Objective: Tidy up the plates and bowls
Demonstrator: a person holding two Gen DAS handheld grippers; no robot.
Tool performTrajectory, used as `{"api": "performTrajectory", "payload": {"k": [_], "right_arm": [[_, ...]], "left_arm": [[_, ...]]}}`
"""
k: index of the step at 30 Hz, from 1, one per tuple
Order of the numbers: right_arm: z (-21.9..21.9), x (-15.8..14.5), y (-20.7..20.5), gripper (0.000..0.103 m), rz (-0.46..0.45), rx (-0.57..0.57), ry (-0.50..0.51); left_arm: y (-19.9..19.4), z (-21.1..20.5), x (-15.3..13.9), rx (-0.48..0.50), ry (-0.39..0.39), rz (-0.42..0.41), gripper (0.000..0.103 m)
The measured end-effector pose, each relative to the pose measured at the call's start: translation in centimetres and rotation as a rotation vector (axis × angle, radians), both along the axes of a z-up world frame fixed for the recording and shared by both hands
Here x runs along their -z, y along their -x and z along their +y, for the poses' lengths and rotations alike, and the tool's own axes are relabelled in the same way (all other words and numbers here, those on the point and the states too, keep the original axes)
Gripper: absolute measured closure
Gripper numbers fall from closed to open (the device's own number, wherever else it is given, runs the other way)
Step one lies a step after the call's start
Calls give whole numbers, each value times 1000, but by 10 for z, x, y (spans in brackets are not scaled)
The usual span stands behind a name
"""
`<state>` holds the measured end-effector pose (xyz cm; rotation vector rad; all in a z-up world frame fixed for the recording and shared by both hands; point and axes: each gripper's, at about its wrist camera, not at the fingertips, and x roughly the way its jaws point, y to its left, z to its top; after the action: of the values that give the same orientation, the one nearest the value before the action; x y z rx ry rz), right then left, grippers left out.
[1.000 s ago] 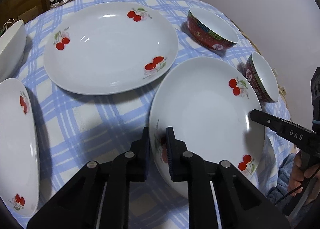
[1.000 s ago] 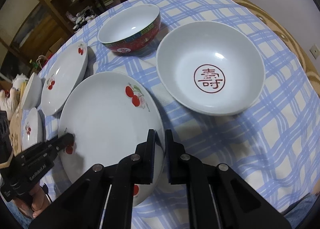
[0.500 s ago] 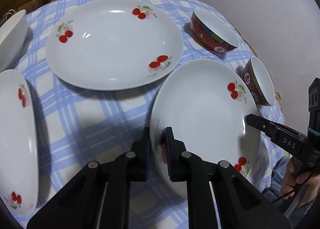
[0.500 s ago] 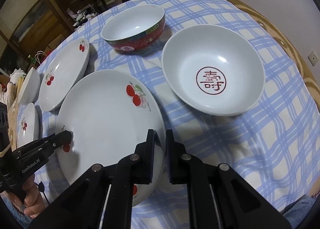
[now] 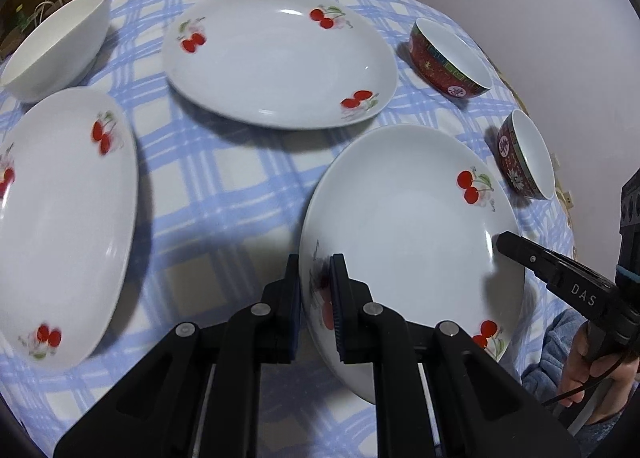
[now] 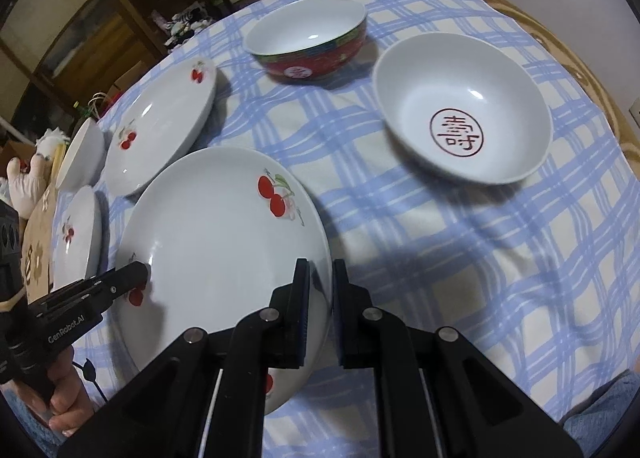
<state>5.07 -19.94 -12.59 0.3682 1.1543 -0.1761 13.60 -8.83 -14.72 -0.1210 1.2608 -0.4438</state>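
Fingers [image 5: 295, 298] of the left gripper [image 5: 316, 306] pinch the near rim of a cherry-print plate [image 5: 408, 242], one pad under and one over; the right gripper [image 6: 320, 310] clamps the opposite rim the same way. Judging by the shadow under it, the plate looks lifted off the checked tablecloth [image 6: 440, 250]. This seems to be the carry step of stacking. Ahead of the left fingers sits another cherry plate [image 5: 276, 57], a likely stack base; 2 red bowls [image 5: 448, 57] lie off to the right. Next: keep both grips level, centre over the target, lower gently.
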Motion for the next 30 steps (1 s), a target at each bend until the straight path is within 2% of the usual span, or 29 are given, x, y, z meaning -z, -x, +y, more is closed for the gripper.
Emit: {"api": "performTrajectory", "payload": {"k": [2,5,11,21,30], "right_arm": [[5,-2,4,92,-5,-8,-10],[15,-5,10,92,-5,-36,-3],[34,-1,14,92,37,-93,32],[42,-7,27,92,48,-116,41],[45,4,24,92,78,-123,39]], "left_arm": [[5,4,-3,-3,-8,1,89],[12,8,-3,17,-64,15,86],[20,17,-5,27,-114,57,86],[29,21,-10,49,-117,65,86],[27,24,6,20,-102,86,86]]}}
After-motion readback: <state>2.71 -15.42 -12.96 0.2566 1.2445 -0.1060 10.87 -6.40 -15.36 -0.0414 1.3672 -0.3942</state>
